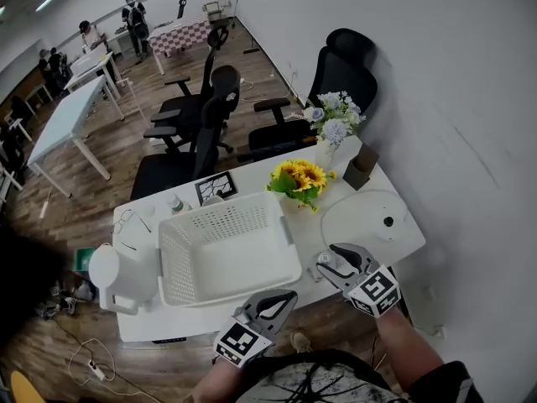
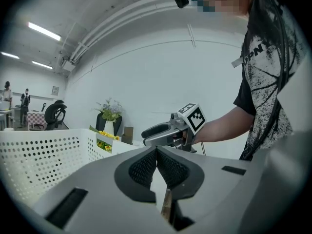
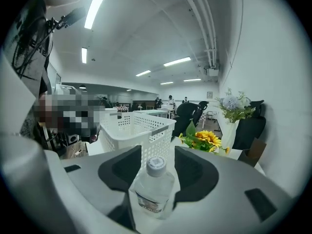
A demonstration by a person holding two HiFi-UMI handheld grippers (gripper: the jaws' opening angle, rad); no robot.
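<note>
At the front edge of the worktop (image 1: 305, 225), the left hand-held gripper (image 1: 284, 299) hung just off the rim, near the front wall of the white perforated basket (image 1: 226, 250). In the left gripper view its jaws (image 2: 156, 152) met at the tips and had nothing between them; only a sliver of pale surface showed through the gap lower down.

To its right, near the front right corner, the right hand-held gripper (image 1: 324, 264) sat over the worktop. The right gripper view showed its jaws (image 3: 157, 152) part-open and closed onto the sides of a small clear water bottle (image 3: 153, 186). The bottle lay lengthwise between the pads, its white cap pointing away from the camera toward the basket.

A white jug (image 1: 122, 275) stood at the front left corner, just beside the basket's left wall. The basket filled the middle of the worktop. A round white disc (image 1: 361, 212) with a dark knob lay by the right edge.

Behind the basket, near the back edge, were a square marker card (image 1: 216, 186) and a bunch of sunflowers (image 1: 299, 179). At the back right corner stood a white vase of pale flowers (image 1: 334, 124) and a small brown box (image 1: 362, 168). Beyond the worktop were black office chairs (image 1: 205, 116).
</note>
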